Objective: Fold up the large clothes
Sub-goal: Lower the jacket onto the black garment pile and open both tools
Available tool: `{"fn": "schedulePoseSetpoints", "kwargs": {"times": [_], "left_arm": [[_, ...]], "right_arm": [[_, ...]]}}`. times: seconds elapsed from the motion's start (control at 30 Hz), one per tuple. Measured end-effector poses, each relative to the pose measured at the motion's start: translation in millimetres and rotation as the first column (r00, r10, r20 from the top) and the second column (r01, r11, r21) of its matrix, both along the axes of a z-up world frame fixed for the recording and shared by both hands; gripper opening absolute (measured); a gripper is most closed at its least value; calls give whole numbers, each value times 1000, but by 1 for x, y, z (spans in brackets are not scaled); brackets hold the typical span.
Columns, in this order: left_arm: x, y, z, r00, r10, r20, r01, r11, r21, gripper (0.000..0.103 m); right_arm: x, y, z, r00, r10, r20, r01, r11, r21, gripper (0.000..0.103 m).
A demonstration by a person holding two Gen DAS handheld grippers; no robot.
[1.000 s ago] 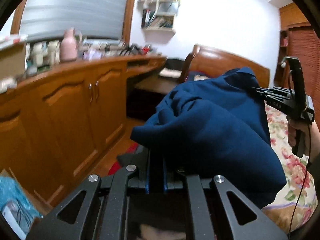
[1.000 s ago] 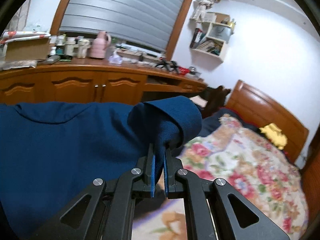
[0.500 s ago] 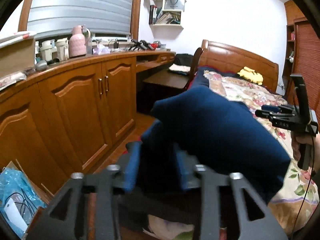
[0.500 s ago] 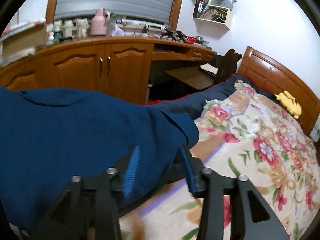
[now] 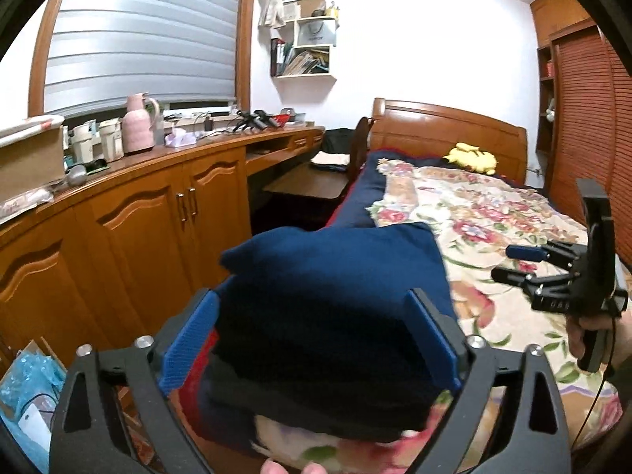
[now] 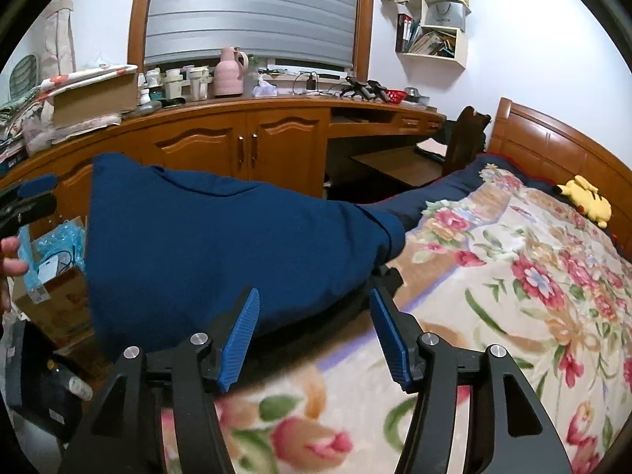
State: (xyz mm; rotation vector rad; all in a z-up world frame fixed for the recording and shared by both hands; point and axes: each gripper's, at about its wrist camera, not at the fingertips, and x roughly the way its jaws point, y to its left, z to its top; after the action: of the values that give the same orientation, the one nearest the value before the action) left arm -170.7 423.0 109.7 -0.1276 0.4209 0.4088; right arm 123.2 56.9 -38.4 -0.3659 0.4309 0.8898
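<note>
A dark blue garment (image 5: 335, 292) lies folded at the near edge of the bed, on the floral blanket (image 5: 474, 213). It also shows in the right wrist view (image 6: 221, 237). My left gripper (image 5: 312, 335) is open, its blue pads on either side of the garment's near end without clamping it. My right gripper (image 6: 314, 335) is open and empty just behind the garment's right edge; it also shows in the left wrist view (image 5: 513, 264). The left gripper's tip shows at the left edge of the right wrist view (image 6: 31, 197).
A wooden cabinet (image 5: 150, 229) with a cluttered top runs along the left wall. A desk and chair (image 5: 316, 173) stand by the wooden headboard (image 5: 446, 130). A yellow plush toy (image 6: 586, 197) lies near the headboard. A cardboard box with blue plastic (image 6: 51, 260) sits on the floor.
Both grippers held the blue garment up a second ago. They lowered it onto the bed, opened and let go. The garment now rests folded on the blanket.
</note>
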Motion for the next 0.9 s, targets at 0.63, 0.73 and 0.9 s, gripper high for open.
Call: {"fn": "schedulePoseSetpoints", "kwargs": {"times": [0.63,0.73,0.9], "left_arm": [[63,-135,-15,974,-225,5,225,974,3,103],[78,-161,-22,966,-259,-4,259,966,4,103],[103,-201,-37,953,-303,-20,303,953,0,103]], "right_arm": [[-38,-115,-8,993,-118,-1,118,992,38,81],[-41,-138,-11,988,-153,-7,153,987,46,81],[-49,-174,-15,974,-226,-16,227,972,63,81]]}}
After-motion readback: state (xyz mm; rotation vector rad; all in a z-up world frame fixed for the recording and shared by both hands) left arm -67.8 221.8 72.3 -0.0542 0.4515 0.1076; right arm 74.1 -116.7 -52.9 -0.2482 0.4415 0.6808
